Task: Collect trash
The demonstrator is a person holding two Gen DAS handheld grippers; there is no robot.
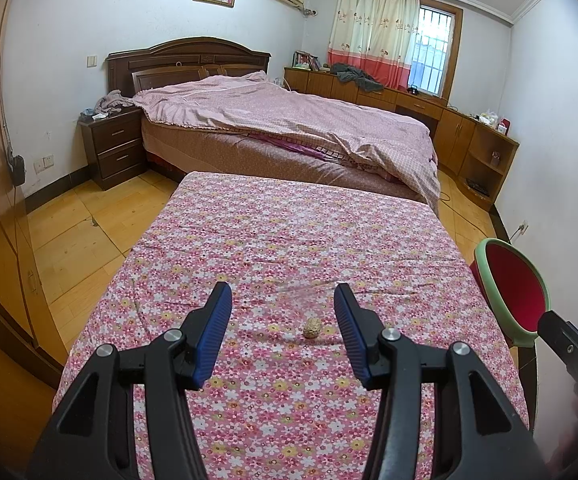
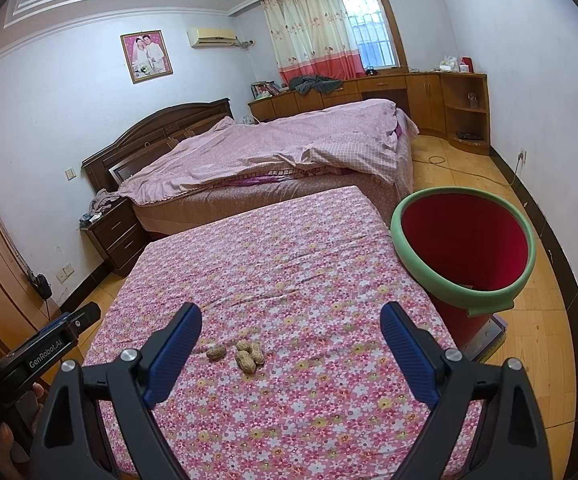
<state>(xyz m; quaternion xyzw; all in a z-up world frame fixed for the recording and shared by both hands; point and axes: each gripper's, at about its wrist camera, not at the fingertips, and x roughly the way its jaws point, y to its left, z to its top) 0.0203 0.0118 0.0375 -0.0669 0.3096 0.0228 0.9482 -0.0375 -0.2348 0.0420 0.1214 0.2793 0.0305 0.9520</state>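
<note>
Over on the left: left hand-held gripper (image 1: 283, 300), black frame with ribbed blue pads, hovering over the counter draped in pink flowered cloth (image 1: 249, 240). Jaws spread wide, nothing between the pads. One tan peanut shell (image 1: 312, 327) lying on the cloth just ahead, nearer the right-hand pad than the left.

Moving to the middle, via the right wrist view: small cluster of tan peanut shells (image 2: 250, 355) sitting on the cloth, one of them off slightly to the left (image 2: 216, 352), the rest touching in a little heap. Can't tell how the left view's single shell squares with these.

Then the right hand-held gripper (image 2: 291, 320), also gaping, empty, shells lying ahead in the gap between its pads.

Far right: red plastic bucket with pale green rim (image 2: 465, 240) standing beside the counter's right edge, mouth open. Contents not really readable from here, maybe a speck at the bottom.

So, best guess: somewhere in the picking stage, shells on the cloth, bin ready. Next move calls for lowering a gripper straight over one shell, closing gently (brittle things, easy to crush or flick away), then carrying it rightward over the rim.
</note>
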